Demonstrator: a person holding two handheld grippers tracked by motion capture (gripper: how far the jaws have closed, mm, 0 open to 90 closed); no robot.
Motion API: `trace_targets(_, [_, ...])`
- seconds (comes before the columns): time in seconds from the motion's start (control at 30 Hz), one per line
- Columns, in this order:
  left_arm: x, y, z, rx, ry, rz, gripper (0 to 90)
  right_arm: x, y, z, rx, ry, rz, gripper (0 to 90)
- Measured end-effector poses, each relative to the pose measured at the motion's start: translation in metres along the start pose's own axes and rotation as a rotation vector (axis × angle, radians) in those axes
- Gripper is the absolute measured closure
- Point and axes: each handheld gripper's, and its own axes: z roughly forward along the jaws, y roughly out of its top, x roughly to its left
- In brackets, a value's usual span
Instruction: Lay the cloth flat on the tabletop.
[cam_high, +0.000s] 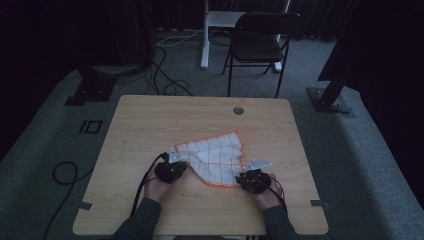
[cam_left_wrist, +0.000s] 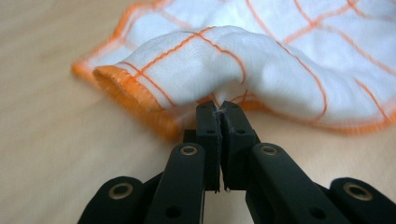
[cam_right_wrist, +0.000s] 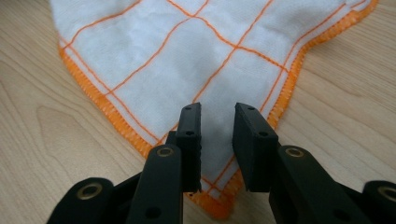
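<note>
White cotton cloth with orange grid lines: your left gripper pinches its raised edge; your right gripper, jaws parted, straddles its near corner.

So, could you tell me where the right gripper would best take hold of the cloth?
Probably the near corner of the cloth, approached low from the person's side. It lies flat and pointed between the open jaws of the right gripper, and its orange hem gives a firm edge.
</note>
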Motion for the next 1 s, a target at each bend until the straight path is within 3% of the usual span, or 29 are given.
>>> trace_targets(0.1, [-0.003,-0.014,-0.011,0.027,0.002,0.007,87.9,-0.001,0.000,0.000,0.002,-0.002,0.008,72.4])
trace_targets(0.5, [-0.008,-0.043,-0.041,0.028,-0.048,-0.015,87.5,-0.001,-0.001,-0.003,0.017,-0.009,0.010,71.3])
trace_targets(0.7, [-0.001,-0.044,-0.051,-0.026,-0.007,-0.047,80.0,-0.001,-0.001,-0.004,0.023,-0.003,0.001,67.8])
trace_targets(1.0, [0.011,-0.042,-0.043,-0.027,0.022,-0.068,76.4,-0.007,0.006,-0.006,-0.033,-0.036,0.006,63.2])
